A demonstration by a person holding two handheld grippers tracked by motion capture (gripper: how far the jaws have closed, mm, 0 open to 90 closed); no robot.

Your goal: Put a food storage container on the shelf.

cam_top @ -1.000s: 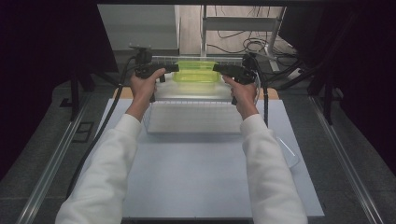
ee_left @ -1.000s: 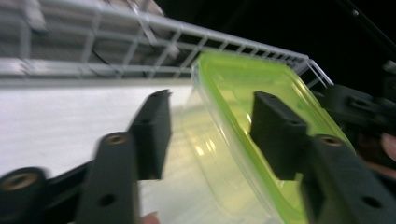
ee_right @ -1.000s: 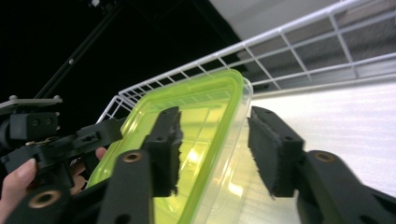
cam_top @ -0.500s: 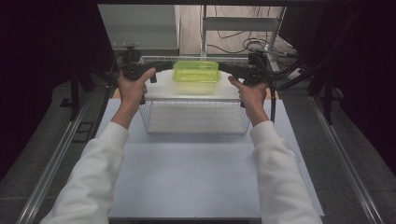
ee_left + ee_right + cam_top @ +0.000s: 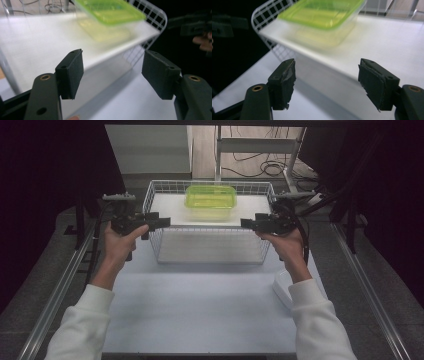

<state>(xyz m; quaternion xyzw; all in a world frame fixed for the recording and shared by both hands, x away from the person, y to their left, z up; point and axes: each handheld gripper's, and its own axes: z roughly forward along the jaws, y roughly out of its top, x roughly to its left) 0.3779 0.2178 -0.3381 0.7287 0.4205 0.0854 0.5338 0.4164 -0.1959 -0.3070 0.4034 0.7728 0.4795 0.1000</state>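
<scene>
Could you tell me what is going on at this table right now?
A person holds a left gripper and a right gripper on either side of a white wire basket. A green container sits on the white shelf inside it. Both sets of jaws have just been opening, with nothing between them.

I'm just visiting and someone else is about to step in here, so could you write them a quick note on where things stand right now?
Left tool: jaws open, nothing between them, just been opening; held at the left side of the wire basket.
Right tool: the same at the basket's right side.
Green-lidded container: sits on the white shelf in the basket, toward the back, untouched.
Basket stands on the white table.
Done: it seems the container has been placed and let go.
Left: can't tell; probably draw both hands back.
</scene>
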